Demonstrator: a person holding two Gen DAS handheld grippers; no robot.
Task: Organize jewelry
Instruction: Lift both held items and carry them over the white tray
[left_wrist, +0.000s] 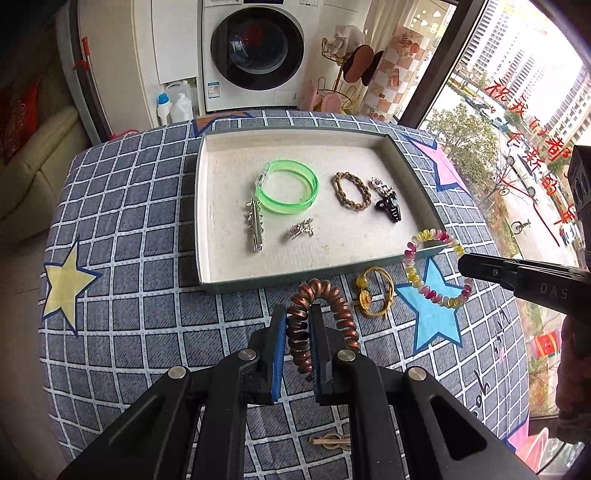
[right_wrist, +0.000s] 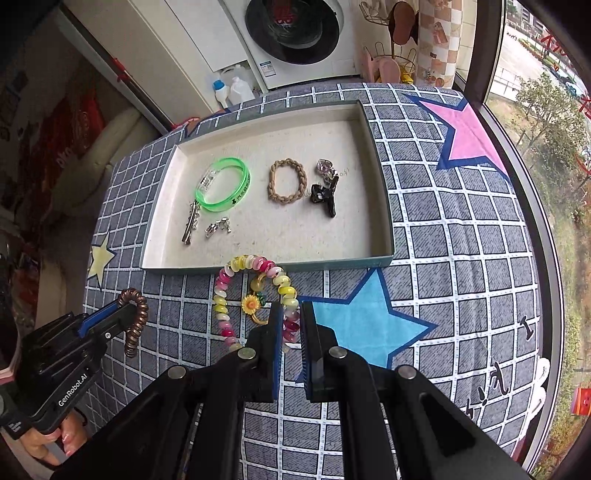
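Multicoloured spiral hair tie (right_wrist: 236, 295) pinched in right gripper (right_wrist: 291, 325) jaws, near tray (right_wrist: 380, 206).

Black gripper (left_wrist: 297, 332), blue-edged pads, seemingly.

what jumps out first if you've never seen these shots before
Two coiled hair ties held up over the checked cloth: a copper one in the left claw, a pink-and-yellow one in the right claw. Behind them, a bright green bangle glows in the shallow tray.
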